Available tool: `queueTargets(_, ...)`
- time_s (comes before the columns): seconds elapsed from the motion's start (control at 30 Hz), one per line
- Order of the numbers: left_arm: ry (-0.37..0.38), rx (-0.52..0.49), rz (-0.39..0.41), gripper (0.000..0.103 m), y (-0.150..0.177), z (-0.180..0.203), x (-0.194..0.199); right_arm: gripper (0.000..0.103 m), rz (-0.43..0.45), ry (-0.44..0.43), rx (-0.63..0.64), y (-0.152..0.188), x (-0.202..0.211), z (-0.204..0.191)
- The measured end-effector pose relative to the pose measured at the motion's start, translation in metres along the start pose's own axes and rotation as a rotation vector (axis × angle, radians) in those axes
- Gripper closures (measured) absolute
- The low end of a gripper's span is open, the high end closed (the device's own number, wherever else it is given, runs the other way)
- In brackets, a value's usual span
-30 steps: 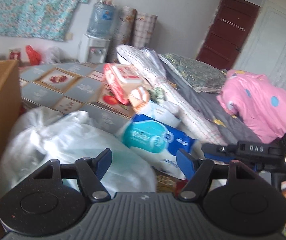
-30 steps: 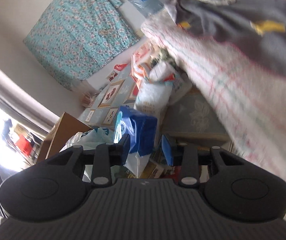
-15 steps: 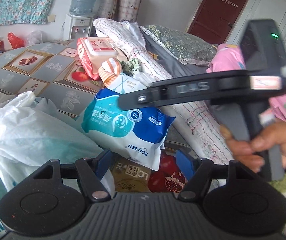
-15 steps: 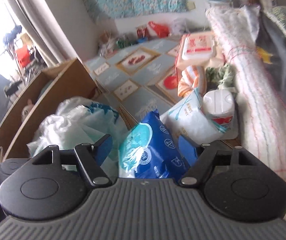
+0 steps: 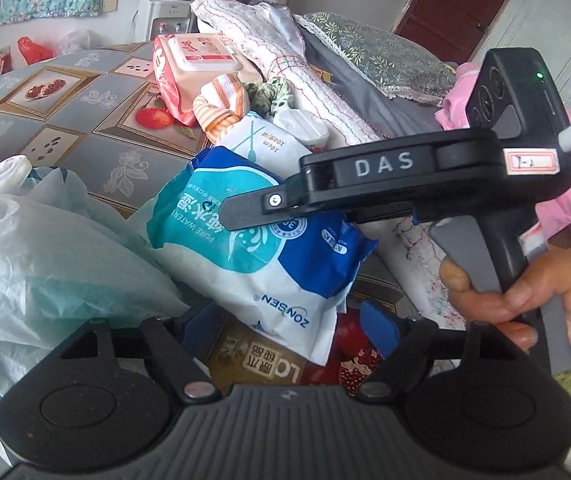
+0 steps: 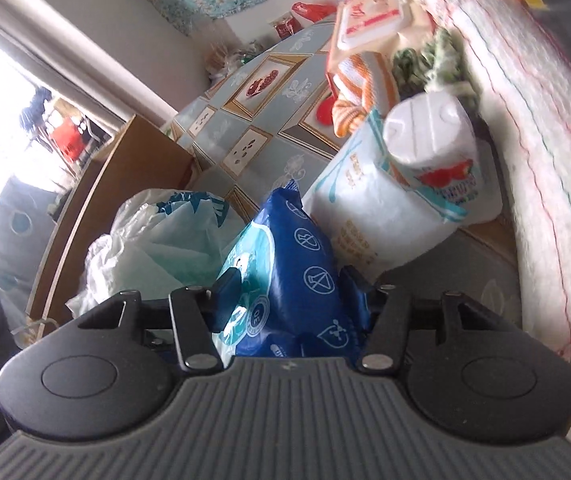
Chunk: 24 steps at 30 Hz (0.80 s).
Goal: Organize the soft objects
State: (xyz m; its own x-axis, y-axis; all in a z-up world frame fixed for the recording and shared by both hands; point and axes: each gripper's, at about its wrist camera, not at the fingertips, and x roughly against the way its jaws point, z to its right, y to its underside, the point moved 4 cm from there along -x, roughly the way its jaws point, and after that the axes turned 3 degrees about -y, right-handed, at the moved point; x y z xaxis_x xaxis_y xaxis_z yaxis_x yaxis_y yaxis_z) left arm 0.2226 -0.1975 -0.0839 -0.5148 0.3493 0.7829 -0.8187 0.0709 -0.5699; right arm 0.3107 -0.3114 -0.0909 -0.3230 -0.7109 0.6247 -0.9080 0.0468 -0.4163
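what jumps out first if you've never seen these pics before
The blue wipes pack grabs the eye: it stands on edge between the jaws of the right claw, which have just been closing on it. In the left wrist view the left claw hangs open just below the same pack. A white plastic bag bulges on its left, and a quilt roll runs along behind.

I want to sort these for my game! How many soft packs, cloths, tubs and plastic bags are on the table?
Soft packs: 3 (blue wipes pack, white swab pack, pink wipes pack)
Cloths: 2 (orange striped cloth, green cloth)
Tubs: 1 (white tub)
Plastic bags: 1 (white plastic bag)
Total: 7
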Motion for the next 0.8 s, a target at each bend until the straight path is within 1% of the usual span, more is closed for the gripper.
queueTargets(0.07, -0.013, 0.001, 0.004, 0.021, -0.002, 0.001, -0.003, 0.056, 0.01, -0.042, -0.054, 0.002, 0.003, 0.006)
queueTargets(0.13, -0.022, 0.014, 0.012, 0.021, -0.003, 0.0, -0.004, 0.062, 0.021, -0.084, -0.102, 0.004, 0.008, 0.011)
queueTargets(0.2, -0.015, 0.03, 0.021, 0.022, -0.004, -0.002, -0.002, 0.065, 0.03, -0.115, -0.143, 0.006, 0.013, 0.014)
queueTargets(0.4, 0.026, 0.039, 0.065, 0.022, -0.006, -0.002, 0.013, 0.066, 0.066, -0.127, -0.157, 0.013, 0.032, 0.005)
queueTargets(0.57, 0.055, 0.017, 0.121, 0.022, -0.003, 0.003, 0.033, 0.066, 0.116, -0.143, -0.159, 0.023, 0.057, -0.009)
queueTargets(0.67, 0.069, 0.001, 0.157, 0.022, -0.002, 0.008, 0.048, 0.066, 0.154, -0.149, -0.152, 0.028, 0.074, -0.022)
queueTargets(0.8, 0.078, -0.034, 0.222, 0.022, -0.001, 0.013, 0.077, 0.066, 0.202, -0.161, -0.119, 0.032, 0.094, -0.052)
